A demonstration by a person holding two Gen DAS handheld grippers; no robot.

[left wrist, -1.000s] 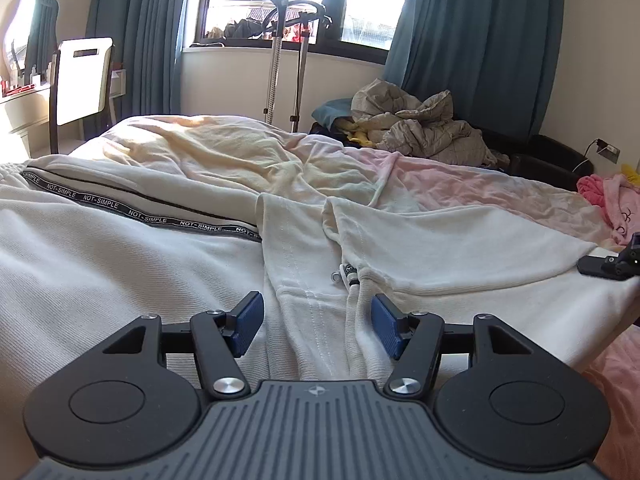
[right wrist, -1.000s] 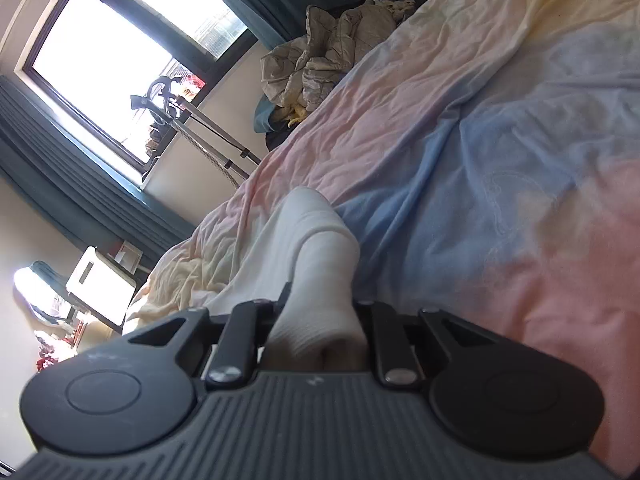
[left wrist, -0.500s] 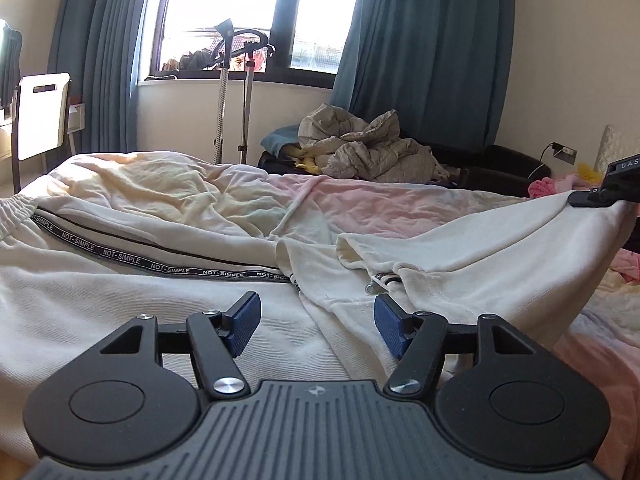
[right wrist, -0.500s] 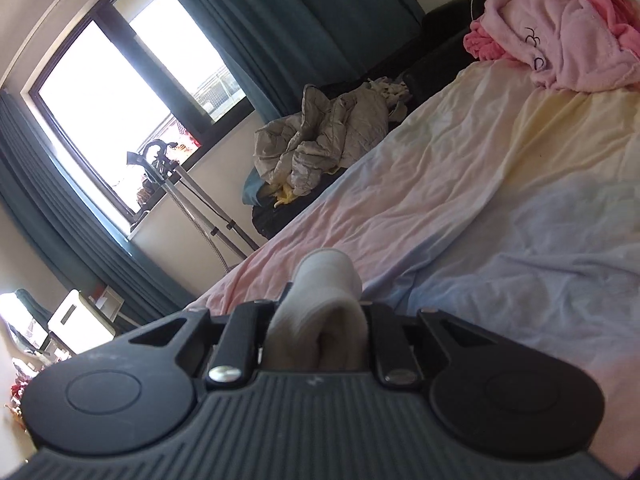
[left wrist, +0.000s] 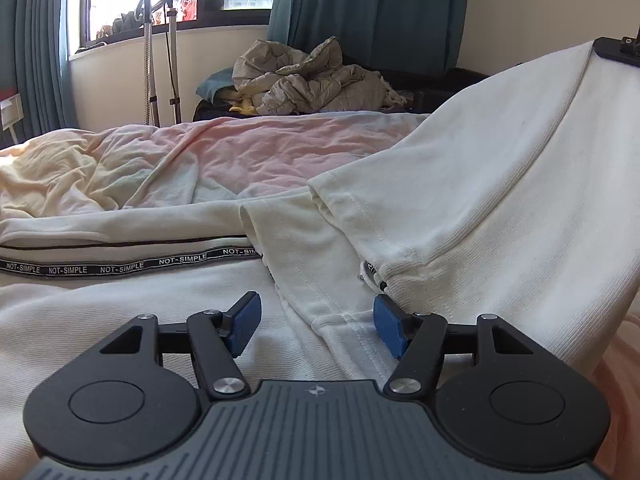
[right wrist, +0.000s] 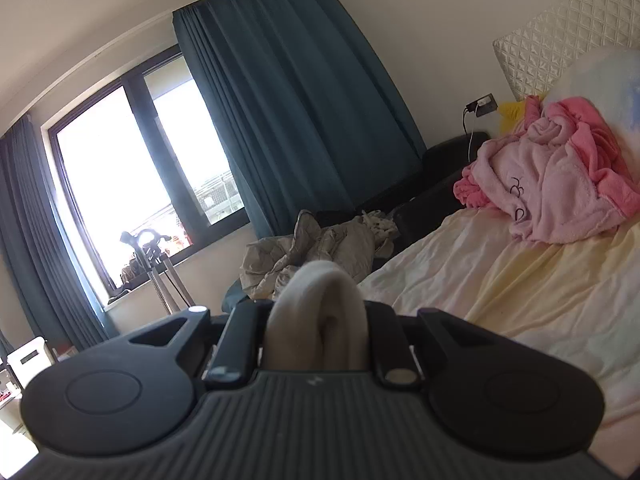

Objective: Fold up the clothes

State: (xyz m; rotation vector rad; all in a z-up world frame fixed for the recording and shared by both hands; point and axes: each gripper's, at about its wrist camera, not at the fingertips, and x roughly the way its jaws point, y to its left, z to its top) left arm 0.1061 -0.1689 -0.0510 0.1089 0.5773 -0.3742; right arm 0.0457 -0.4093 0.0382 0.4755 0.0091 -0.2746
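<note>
The white pants (left wrist: 460, 216) lie spread across the bed (left wrist: 248, 152), their black "NOT-SIMPLE" stripe (left wrist: 120, 268) running along the left part. One leg rises off the bed to my right claw (left wrist: 616, 50), seen at the upper right edge of the left view. In the right view that claw (right wrist: 316, 340) is clenched on a rolled bunch of the white cloth (right wrist: 316, 308), which fills the gap between its fingers. My left claw (left wrist: 316, 328) is released, its blue pads (left wrist: 244, 328) spread wide just above the pants near the crotch seam, gripping nothing. Farther out, a pink robe (right wrist: 560, 192) lies heaped near the headboard (right wrist: 560, 40). Past the bed a grey pile of bedding (left wrist: 304, 80) sits under teal curtains (left wrist: 376, 8), with crutches (left wrist: 160, 48) by the window (right wrist: 120, 200).
</note>
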